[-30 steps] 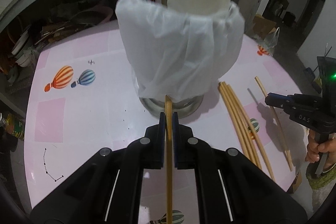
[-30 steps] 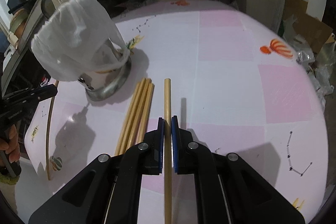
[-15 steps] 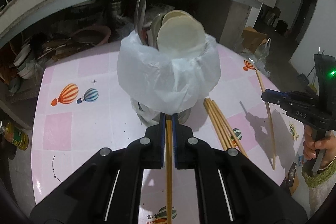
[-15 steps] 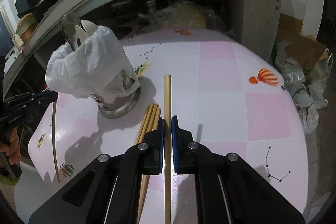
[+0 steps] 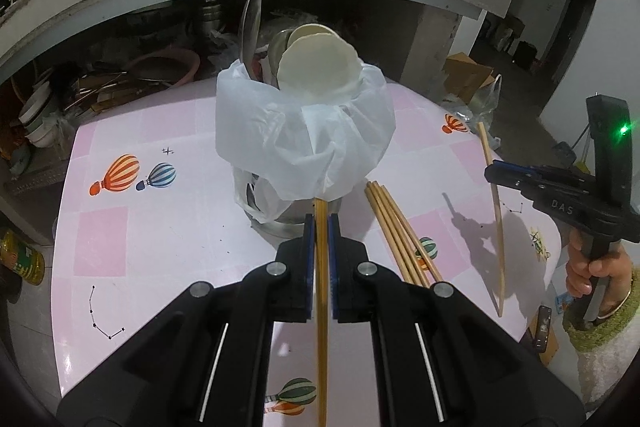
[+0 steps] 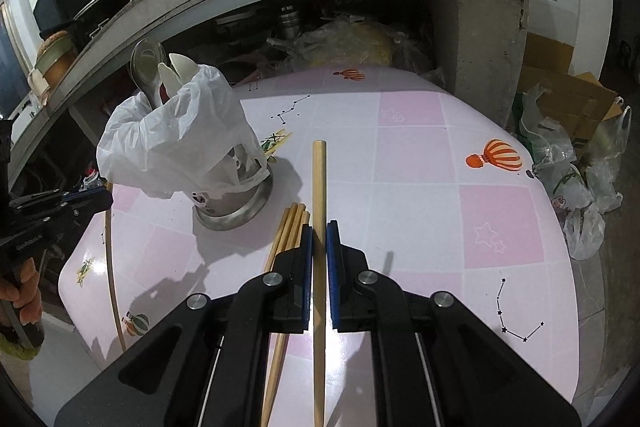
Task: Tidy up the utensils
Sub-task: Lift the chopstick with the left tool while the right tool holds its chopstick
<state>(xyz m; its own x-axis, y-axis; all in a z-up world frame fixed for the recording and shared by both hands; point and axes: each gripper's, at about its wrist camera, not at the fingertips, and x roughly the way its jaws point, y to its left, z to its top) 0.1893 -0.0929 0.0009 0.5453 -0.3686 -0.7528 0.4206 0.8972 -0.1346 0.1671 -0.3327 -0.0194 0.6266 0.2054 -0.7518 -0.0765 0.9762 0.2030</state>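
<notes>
1. Table (image 6: 420,163): round, pink-and-white checked top with balloon prints. Its right half is bare in the right wrist view; the near-left edge curves away close behind the loose chopstick. A grey counter overhangs the far side, with clutter under it.

2. Utensil holder (image 6: 236,203): metal, upright, left of centre on the table, draped in a white plastic bag (image 5: 304,131). A metal spoon (image 5: 249,27) and pale round ladles (image 5: 316,67) stand up out of its top.

3. Left gripper (image 5: 320,227): pads pressed together on one chopstick (image 5: 321,291), which runs straight out along the fingers. The stick's far tip sits at the lower hem of the bag, just in front of the holder's base; whether it touches cannot be told.

4. Right gripper (image 6: 319,235): pinching a second chopstick (image 6: 319,187), held above the table, tip pointing to the far side, to the right of the holder and apart from it.

5. Bundle of chopsticks (image 5: 396,231): lying flat on the table, side by side and touching, just right of the holder's base, between the two grippers.

6. Single chopstick (image 6: 113,275): lying alone near the table's near-left edge in the right wrist view, well apart from the bundle.
</notes>
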